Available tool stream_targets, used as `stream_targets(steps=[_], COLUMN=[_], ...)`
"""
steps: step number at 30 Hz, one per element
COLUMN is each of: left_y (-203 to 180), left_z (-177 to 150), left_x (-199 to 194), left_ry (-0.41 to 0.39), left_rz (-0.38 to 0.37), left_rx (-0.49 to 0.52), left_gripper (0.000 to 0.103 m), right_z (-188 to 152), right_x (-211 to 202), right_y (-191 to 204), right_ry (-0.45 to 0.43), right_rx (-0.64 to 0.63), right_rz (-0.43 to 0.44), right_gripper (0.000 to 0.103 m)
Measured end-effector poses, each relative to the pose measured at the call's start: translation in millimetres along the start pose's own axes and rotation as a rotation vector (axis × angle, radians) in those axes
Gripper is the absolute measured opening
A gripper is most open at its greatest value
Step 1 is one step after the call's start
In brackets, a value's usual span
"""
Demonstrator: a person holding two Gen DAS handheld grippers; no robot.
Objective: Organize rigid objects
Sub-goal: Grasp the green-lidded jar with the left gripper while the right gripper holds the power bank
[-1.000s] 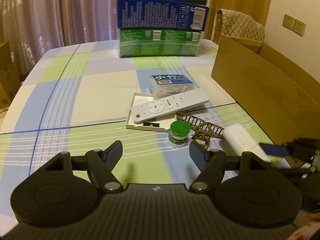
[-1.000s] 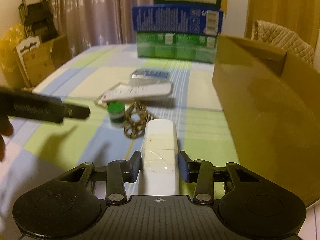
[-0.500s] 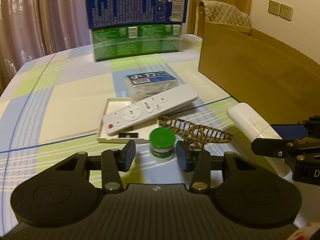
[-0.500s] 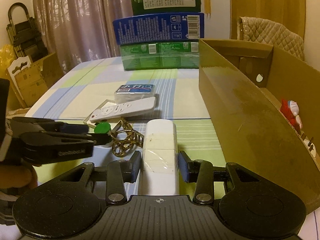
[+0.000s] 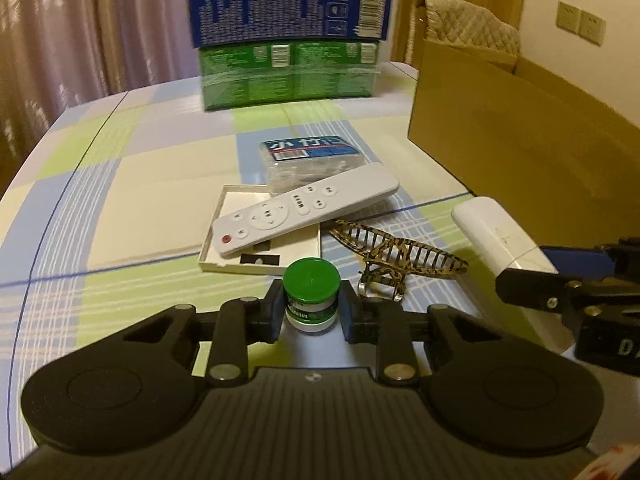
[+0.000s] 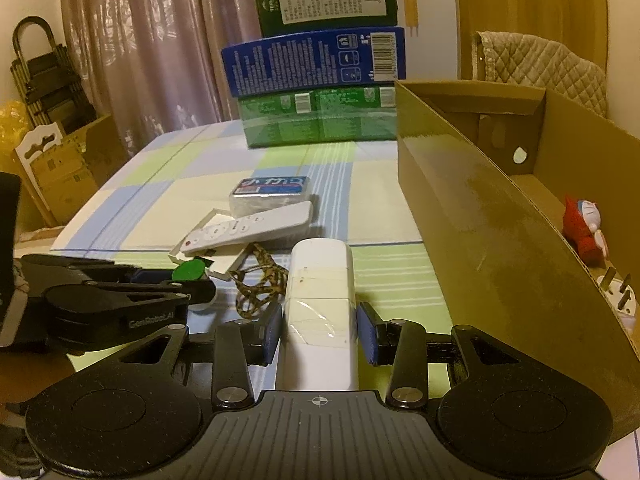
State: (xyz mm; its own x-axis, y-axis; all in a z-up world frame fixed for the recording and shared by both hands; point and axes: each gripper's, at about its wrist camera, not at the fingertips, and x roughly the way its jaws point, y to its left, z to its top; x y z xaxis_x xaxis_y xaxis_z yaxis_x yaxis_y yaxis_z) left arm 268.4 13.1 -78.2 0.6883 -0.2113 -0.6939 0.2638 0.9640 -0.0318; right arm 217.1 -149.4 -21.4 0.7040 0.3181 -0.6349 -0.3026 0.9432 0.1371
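Observation:
A small jar with a green lid (image 5: pixel 311 298) stands on the checked tablecloth. My left gripper (image 5: pixel 311 313) has a finger on each side of it. The jaws are closing in and the pads press on the jar's sides. My right gripper (image 6: pixel 320 330) is shut on a white oblong device (image 6: pixel 320 276), which sticks out forward between the pads. Seen from the right wrist, the left gripper (image 6: pixel 196 290) sits low at the left and hides most of the jar (image 6: pixel 190 270).
Just beyond the jar lie a white remote (image 5: pixel 304 212) on a shallow white tray (image 5: pixel 236 258), a leopard-print hair clip (image 5: pixel 396 248) and a clear plastic box (image 5: pixel 312 160). An open cardboard box (image 6: pixel 460 200) at the right holds a red toy (image 6: pixel 582 228). Stacked cartons (image 5: pixel 288 60) stand at the back.
My left gripper came forward and down over the green-lidded jar, and its wide-open jaws closed onto it. My right gripper kept its grip on the white device.

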Motion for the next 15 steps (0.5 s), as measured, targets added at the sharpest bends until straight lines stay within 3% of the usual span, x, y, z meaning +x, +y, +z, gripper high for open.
stream_targets(steps=[15], left_y=[4.9], left_z=[-2.5], left_x=[-33.0], left_ry=[-0.006], left_rz=[0.015], left_rx=[-0.060], left_gripper=[0.023], right_z=[3.4], right_x=[-6.1], right_y=[11.8], right_ry=[-0.006], right_rx=[-0.016], right_rz=[0.002], right_gripper=[0.037])
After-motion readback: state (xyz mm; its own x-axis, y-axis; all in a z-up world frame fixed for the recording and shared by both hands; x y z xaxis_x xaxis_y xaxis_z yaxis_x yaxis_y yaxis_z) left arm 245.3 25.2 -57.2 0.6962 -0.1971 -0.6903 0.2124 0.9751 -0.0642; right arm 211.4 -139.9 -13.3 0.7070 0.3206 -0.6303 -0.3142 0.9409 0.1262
